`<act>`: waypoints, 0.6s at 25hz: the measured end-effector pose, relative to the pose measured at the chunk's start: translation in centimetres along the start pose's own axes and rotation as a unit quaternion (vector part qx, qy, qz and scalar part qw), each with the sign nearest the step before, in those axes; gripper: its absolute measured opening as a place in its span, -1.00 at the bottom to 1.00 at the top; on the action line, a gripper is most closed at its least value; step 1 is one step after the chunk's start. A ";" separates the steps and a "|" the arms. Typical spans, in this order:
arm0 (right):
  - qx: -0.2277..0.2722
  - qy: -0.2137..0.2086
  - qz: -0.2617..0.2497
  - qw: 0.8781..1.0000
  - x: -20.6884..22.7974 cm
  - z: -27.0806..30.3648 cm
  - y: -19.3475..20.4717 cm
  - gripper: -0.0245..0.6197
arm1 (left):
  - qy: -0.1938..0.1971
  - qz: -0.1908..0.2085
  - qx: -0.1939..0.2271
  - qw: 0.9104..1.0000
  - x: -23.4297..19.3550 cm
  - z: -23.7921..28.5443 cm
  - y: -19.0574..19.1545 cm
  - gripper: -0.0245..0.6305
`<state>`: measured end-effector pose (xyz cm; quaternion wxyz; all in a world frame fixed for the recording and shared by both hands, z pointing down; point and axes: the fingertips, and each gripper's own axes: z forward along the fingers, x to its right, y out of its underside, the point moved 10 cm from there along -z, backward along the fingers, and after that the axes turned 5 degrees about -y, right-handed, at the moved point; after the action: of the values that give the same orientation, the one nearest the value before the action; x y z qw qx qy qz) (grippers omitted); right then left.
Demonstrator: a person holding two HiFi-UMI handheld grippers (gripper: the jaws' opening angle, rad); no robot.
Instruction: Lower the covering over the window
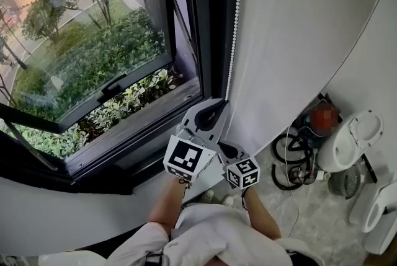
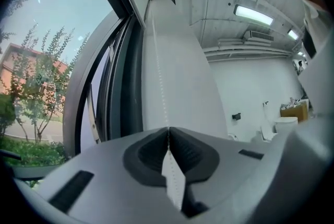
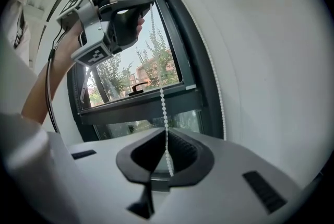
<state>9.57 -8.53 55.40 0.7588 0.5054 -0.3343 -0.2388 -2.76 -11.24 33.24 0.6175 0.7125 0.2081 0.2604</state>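
Note:
A white bead chain (image 1: 234, 23) hangs down the dark window frame (image 1: 208, 41), beside the white wall. My left gripper (image 1: 217, 107) is shut on the chain (image 2: 163, 93), which runs up from between its closed pads (image 2: 177, 147). My right gripper (image 1: 228, 148) sits just below and is also shut on the chain (image 3: 163, 105). In the right gripper view the left gripper (image 3: 147, 2) holds the same strand higher up, and a second strand (image 3: 218, 87) hangs along the wall. The window glass (image 1: 80, 41) shows uncovered; no blind edge is in view.
The lower sash is tilted open with a black handle (image 1: 115, 86) on it, and shrubs lie outside. On the floor at right lie black cables (image 1: 290, 164) and white sanitary fixtures (image 1: 348, 141). The white sill (image 1: 74, 215) runs below the window.

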 end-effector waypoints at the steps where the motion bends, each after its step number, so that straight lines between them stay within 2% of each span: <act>1: -0.005 0.000 0.002 1.000 0.1 0.1 0.4 -0.90 | -0.001 -0.002 -0.003 1.000 0.0 -0.1 0.5 -0.86; 15: -0.076 0.000 0.030 0.997 0.8 1.4 5.2 -0.90 | -0.013 -0.029 -0.063 0.998 0.4 -1.0 6.0 -0.86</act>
<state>9.24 -8.00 60.81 0.8019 0.4360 -0.3304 -0.2404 -3.19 -11.10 39.36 0.6710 0.6690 0.2044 0.2458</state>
